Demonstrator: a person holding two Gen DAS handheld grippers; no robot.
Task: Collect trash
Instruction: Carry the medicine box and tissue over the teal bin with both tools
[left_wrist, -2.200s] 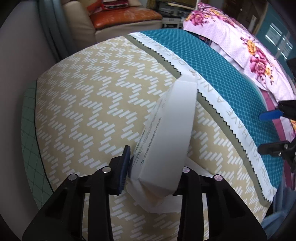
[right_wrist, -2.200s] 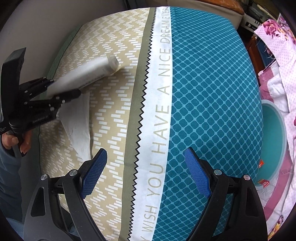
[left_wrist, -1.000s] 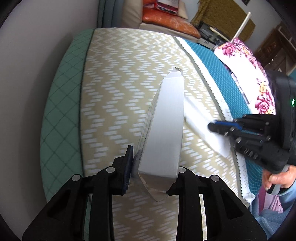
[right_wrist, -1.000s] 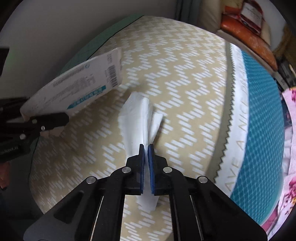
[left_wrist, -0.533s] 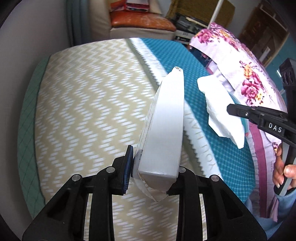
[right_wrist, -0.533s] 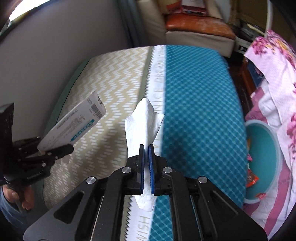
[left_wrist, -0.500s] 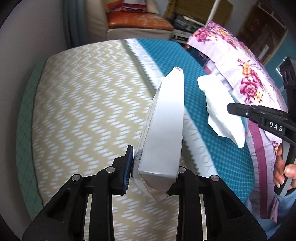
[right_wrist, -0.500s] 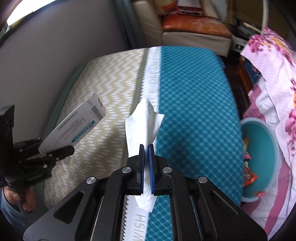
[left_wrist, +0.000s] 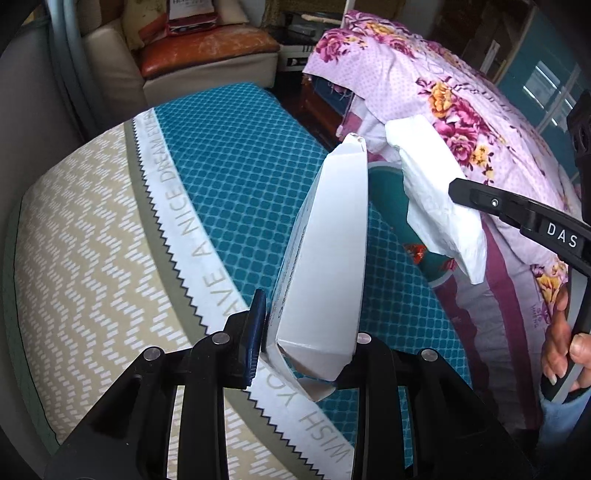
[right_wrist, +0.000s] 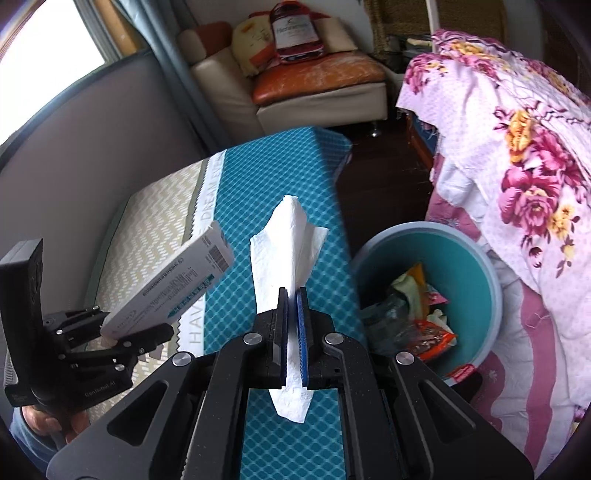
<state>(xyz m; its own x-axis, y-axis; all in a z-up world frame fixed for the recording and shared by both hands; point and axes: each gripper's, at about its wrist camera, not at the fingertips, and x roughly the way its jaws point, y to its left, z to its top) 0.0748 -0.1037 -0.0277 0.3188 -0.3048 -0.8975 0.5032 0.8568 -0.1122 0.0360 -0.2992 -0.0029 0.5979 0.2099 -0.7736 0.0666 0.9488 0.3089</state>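
Note:
My left gripper (left_wrist: 306, 328) is shut on a long white carton (left_wrist: 325, 258), held above the teal half of the bed cover (left_wrist: 229, 177). In the right wrist view the same carton (right_wrist: 173, 284) shows its printed side, with the left gripper (right_wrist: 122, 332) at lower left. My right gripper (right_wrist: 292, 325) is shut on a white tissue (right_wrist: 284, 251) that sticks up between its pads and hangs below them. The tissue (left_wrist: 436, 195) also shows in the left wrist view, hanging over a teal bin (right_wrist: 484, 273) that holds several wrappers. The bin stands on the floor beside the bed, right of the right gripper.
A floral pink blanket (right_wrist: 517, 147) is piled behind and right of the bin. A cream sofa with an orange cushion (right_wrist: 317, 81) stands past the bed's far end. A grey wall (right_wrist: 92, 129) runs along the left. A hand (left_wrist: 565, 347) holds the right gripper's handle.
Both grippers have swung from the beige side of the bed across the teal side toward the bin, each keeping its load. The bin has come fully into the right wrist view.

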